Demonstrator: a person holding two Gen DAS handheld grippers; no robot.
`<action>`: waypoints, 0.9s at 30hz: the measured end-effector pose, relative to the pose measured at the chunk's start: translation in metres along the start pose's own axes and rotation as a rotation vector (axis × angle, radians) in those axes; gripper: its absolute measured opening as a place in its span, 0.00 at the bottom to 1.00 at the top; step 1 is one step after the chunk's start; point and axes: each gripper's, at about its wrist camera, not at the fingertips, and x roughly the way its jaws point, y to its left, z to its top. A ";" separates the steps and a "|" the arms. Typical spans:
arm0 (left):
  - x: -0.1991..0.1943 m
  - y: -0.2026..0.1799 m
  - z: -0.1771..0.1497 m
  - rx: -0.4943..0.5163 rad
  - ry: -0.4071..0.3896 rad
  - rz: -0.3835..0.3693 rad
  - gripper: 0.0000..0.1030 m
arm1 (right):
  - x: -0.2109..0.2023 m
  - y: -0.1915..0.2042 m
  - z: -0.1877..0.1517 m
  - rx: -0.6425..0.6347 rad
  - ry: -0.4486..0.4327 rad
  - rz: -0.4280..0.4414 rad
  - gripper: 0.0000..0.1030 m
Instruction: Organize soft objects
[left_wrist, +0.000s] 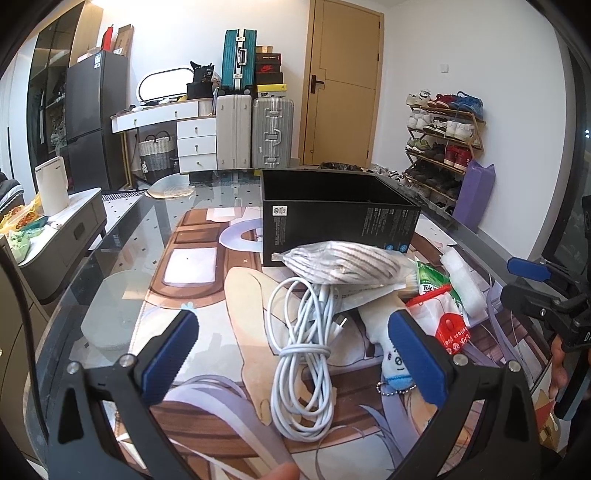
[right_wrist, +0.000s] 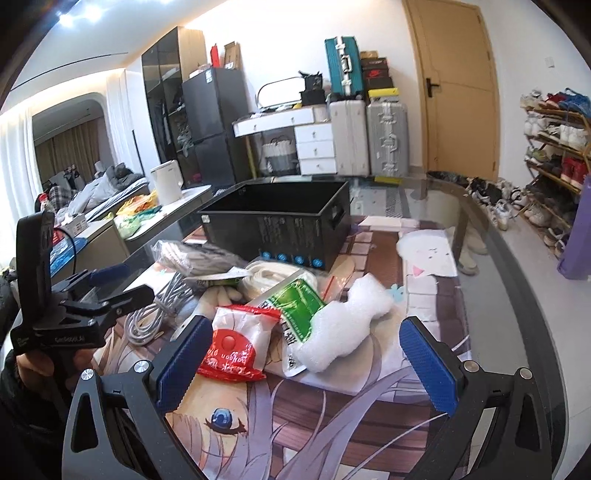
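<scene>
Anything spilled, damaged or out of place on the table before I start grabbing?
Nothing spilled or damaged. The soft items lie heaped beside the empty black box: white cable, striped bag, red-and-white bag, foam piece. Both claws hang open.

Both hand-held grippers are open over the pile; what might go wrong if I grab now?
1. The white cable bundle is loosely coiled; the left hand-held gripper may pinch one loop and trail the rest.
2. The foam piece overlaps the green packet, so the right hand-held gripper might drag both.
3. The black box sits behind the pile; carried items could snag its wall.
</scene>
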 end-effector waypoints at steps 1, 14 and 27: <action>0.000 0.001 0.001 -0.002 0.001 -0.001 1.00 | 0.002 0.000 0.000 -0.003 0.007 -0.009 1.00; 0.013 0.015 0.007 -0.003 0.055 0.022 1.00 | 0.017 -0.004 0.008 -0.029 0.046 -0.070 1.00; 0.036 0.009 0.004 0.080 0.192 0.031 1.00 | 0.036 -0.012 0.015 0.005 0.133 -0.092 1.00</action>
